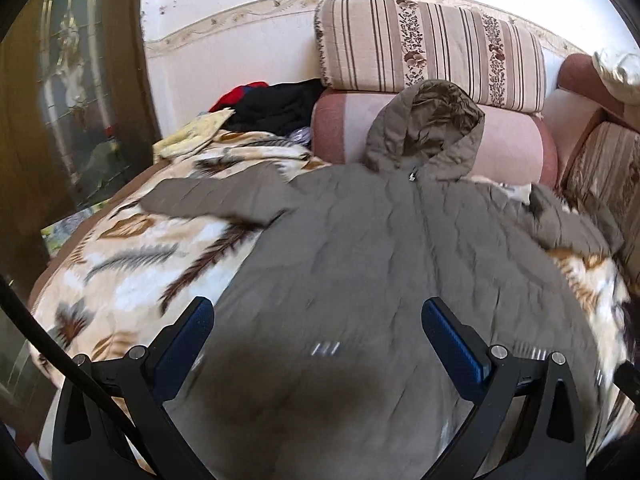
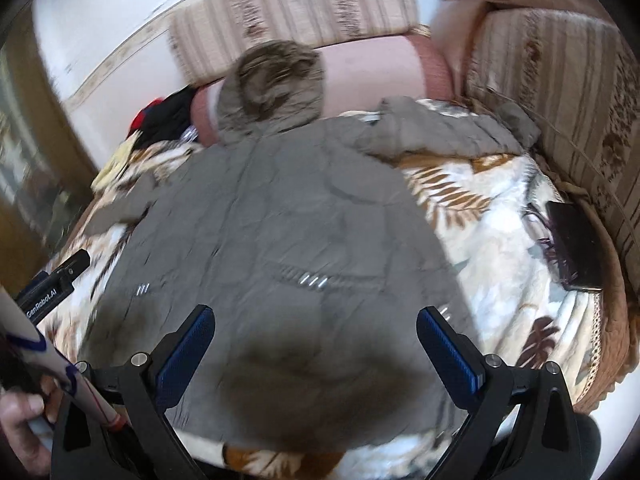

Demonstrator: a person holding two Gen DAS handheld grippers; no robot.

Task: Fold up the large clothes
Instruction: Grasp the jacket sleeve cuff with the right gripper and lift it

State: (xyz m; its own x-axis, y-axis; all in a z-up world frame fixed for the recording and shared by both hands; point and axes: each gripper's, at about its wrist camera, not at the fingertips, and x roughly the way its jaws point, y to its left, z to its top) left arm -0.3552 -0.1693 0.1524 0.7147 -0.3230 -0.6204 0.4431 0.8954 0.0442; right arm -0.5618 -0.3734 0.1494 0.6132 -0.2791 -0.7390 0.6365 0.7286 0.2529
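Both pairs of fingers stood spread and empty: the left gripper and right gripper hovered over the hem of the grey hooded jacket, which lay flat, front up, on the leaf-print blanket. Its hood rested against the pink bolster at the far edge; blanket showed bare on both sides.

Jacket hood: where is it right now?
In both wrist views the hood sits at the far end of the grey jacket, propped against the pink bolster under the striped cushion.
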